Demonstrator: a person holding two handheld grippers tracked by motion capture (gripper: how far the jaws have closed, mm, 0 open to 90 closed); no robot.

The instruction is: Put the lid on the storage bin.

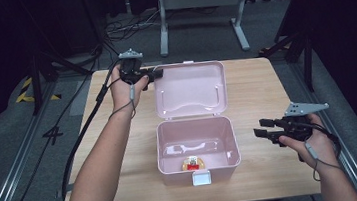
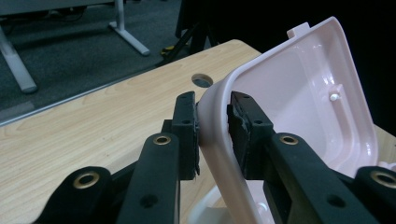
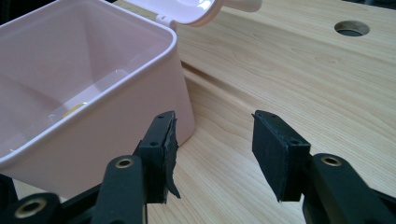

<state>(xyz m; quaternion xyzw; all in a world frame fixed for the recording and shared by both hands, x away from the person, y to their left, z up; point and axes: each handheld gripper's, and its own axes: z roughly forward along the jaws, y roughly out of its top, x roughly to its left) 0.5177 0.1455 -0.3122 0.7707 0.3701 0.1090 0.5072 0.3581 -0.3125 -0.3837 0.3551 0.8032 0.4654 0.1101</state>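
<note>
While left tongs clamp lid rim, right tongs gape beside box.

I see a pale wooden tabletop with rounded corners, its grain running side to side, and a round cable hole cut through it near one edge. Beyond its far edge stands a white metal desk frame on grey carpet, with black cables lying loose beside it. Off the left edge a metal floor rail runs past yellow-and-black hazard tape and a painted number 4. The surroundings beyond lie in darkness.
</note>
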